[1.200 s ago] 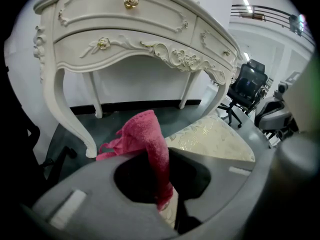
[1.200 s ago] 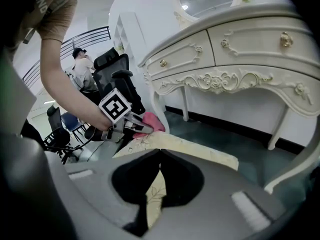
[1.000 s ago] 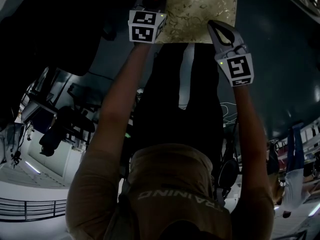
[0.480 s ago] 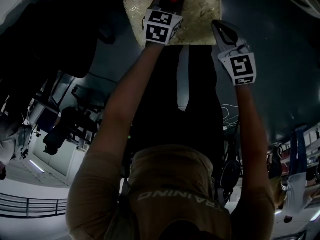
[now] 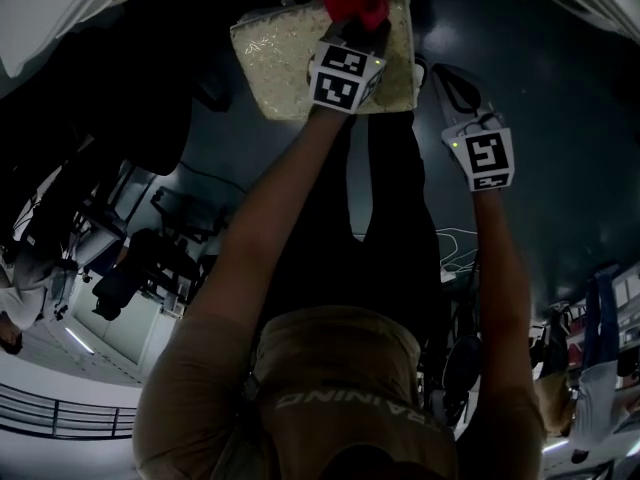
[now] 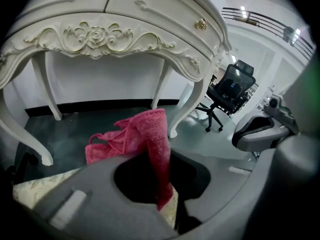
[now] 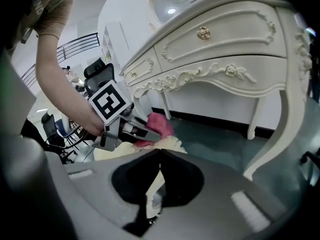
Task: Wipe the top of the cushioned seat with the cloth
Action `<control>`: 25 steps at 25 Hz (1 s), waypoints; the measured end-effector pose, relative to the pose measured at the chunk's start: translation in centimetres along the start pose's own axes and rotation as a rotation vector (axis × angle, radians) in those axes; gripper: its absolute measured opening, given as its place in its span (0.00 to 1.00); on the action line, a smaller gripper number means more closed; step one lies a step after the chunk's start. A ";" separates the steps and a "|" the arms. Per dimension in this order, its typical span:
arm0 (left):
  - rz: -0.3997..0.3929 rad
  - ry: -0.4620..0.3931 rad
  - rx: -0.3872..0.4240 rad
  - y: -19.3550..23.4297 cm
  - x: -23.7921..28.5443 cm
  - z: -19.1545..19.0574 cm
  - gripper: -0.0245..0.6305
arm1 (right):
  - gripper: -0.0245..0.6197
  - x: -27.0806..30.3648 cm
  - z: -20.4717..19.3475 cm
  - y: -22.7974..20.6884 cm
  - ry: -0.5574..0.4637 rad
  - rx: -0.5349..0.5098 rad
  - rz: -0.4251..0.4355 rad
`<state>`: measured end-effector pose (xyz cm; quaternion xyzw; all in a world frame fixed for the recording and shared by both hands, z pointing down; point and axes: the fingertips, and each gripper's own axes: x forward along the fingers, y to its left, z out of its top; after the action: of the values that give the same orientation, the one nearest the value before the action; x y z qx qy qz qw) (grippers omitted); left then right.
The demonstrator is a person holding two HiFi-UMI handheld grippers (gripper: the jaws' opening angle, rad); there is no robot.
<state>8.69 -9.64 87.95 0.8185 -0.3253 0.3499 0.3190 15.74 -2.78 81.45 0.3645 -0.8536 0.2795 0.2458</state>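
Cloth [image 6: 142,134], red terry, bunched: pinched between the closed jaws of the left gripper [image 6: 167,204], its loose end resting on the far part of the seat [image 5: 285,53]. Seat: pale patterned cushion, on the dark floor [image 5: 540,118] in front of a white carved dressing table [image 6: 115,34]. Right gripper [image 7: 160,153]: jaws closed tip to tip, holding nothing, just beside the seat's right edge.

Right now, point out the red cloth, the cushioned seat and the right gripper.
red cloth [image 6: 157,154], left gripper view, on its hanging fold.
cushioned seat [image 5: 280,58], head view, on its bare patterned top.
right gripper [image 5: 440,73], head view, at its closed tips.
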 end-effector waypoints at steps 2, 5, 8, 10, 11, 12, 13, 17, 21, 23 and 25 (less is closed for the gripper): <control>-0.018 0.009 0.010 -1.1 0.6 0.4 0.10 | 0.05 -0.6 -0.4 -0.8 0.000 0.009 -0.008; -0.038 0.017 0.024 -2.5 1.7 1.1 0.10 | 0.04 -1.5 -1.0 -2.3 0.003 0.019 -0.023; -0.061 0.040 0.046 -3.9 2.7 1.1 0.10 | 0.05 -2.4 -1.2 -3.5 -0.004 0.030 -0.039; -0.103 0.066 0.044 -5.2 3.2 0.9 0.10 | 0.04 -2.9 -1.3 -4.1 -0.007 0.036 -0.043; -0.131 0.074 0.041 -5.9 3.3 0.9 0.10 | 0.05 -3.0 -1.4 -4.4 -0.007 0.039 -0.044; -0.167 0.078 0.038 -6.6 3.4 1.0 0.10 | 0.05 -3.1 -1.5 -4.6 -0.006 0.042 -0.045; -0.211 0.075 0.032 -7.5 3.5 1.1 0.10 | 0.05 -3.2 -1.6 -4.8 -0.006 0.046 -0.048; -0.346 0.006 -0.016 -10.2 3.0 1.8 0.10 | 0.05 -3.2 -1.6 -4.9 -0.016 0.053 -0.053; -0.352 -0.056 -0.038 -11.1 1.6 2.8 0.10 | 0.05 -3.5 -0.9 -4.2 -0.022 0.046 -0.051; -0.368 -0.072 -0.033 -11.7 0.6 3.0 0.10 | 0.05 -3.7 -0.2 -3.6 -0.031 0.052 -0.054; -0.380 -0.086 -0.015 -11.9 -0.6 3.1 0.10 | 0.05 -3.7 0.7 -2.9 -0.043 0.048 -0.054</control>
<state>18.44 -4.81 82.27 0.8771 -0.1807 0.2456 0.3712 20.05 -3.06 79.48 0.3992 -0.8414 0.2854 0.2262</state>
